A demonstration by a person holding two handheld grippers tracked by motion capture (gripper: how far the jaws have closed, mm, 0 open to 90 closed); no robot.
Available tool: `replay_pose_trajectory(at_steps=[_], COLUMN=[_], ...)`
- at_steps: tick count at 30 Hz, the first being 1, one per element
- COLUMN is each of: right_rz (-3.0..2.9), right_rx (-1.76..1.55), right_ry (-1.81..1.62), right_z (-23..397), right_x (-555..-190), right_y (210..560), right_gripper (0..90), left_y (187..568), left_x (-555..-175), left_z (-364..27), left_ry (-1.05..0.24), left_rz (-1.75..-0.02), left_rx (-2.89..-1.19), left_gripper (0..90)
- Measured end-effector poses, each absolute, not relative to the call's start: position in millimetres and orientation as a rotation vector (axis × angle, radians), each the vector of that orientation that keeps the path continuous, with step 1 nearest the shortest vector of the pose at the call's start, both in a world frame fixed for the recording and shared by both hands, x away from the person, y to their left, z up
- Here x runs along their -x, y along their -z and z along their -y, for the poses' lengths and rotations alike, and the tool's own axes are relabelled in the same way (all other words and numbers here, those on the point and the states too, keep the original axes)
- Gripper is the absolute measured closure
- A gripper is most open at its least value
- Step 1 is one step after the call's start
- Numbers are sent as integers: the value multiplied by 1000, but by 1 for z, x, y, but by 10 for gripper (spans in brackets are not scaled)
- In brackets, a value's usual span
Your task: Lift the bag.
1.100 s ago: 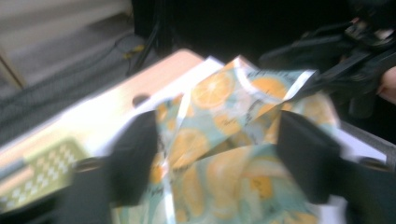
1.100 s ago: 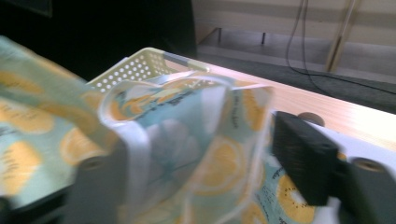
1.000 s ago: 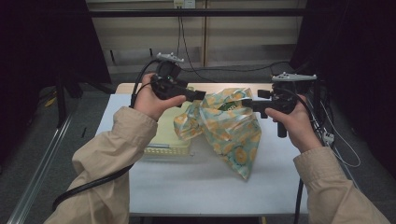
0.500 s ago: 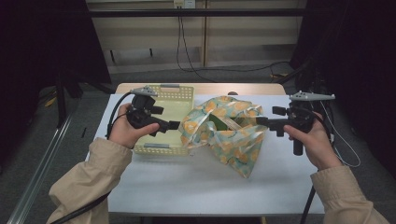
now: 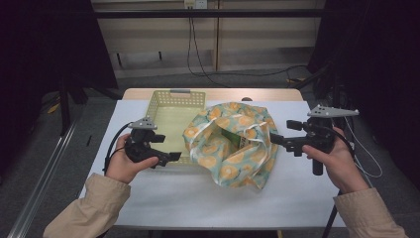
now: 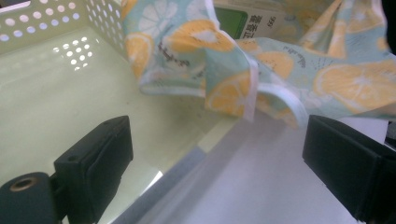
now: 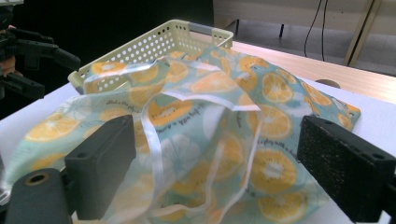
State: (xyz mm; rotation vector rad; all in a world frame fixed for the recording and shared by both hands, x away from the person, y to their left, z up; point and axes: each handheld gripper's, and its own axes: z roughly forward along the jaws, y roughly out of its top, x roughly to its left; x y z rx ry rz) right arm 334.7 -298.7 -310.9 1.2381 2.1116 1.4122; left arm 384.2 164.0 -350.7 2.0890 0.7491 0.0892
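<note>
A cloth bag (image 5: 233,148) printed with orange slices slumps on the white table, its mouth open upward. A green and white carton (image 5: 239,140) shows inside it. The bag's left side hangs over the rim of a pale yellow basket (image 5: 168,111). My left gripper (image 5: 174,157) is low at the basket's near edge, pointing right toward the bag (image 6: 187,42). Its jaws have just been opening and hold nothing. My right gripper (image 5: 274,140) is level at the bag's right side. It too has just been opening, and the cloth (image 7: 196,121) lies just ahead of its pads, untouched.
The table (image 5: 198,198) has bare white surface in front of the bag and basket. A wooden strip (image 5: 218,94) runs along its far edge. Cables trail on the floor behind, and dark curtains hang on both sides.
Both hands have come down and moved apart from the bag's top. The left one sank to the basket's near edge. The bag has settled lower with its mouth spread open.
</note>
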Motion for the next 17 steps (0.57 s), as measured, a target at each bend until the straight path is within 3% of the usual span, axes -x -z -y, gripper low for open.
replay_pose_trajectory(at_steps=[17], right_rz=[-2193], right_rx=[-1252], right_ry=[-1254], right_z=[304], right_x=[-292], right_y=[413], right_gripper=[112], left_y=[408], left_x=[-346], left_z=[-203], left_ry=[-101], left_rz=[-748], left_rx=[-2064], left_gripper=[78])
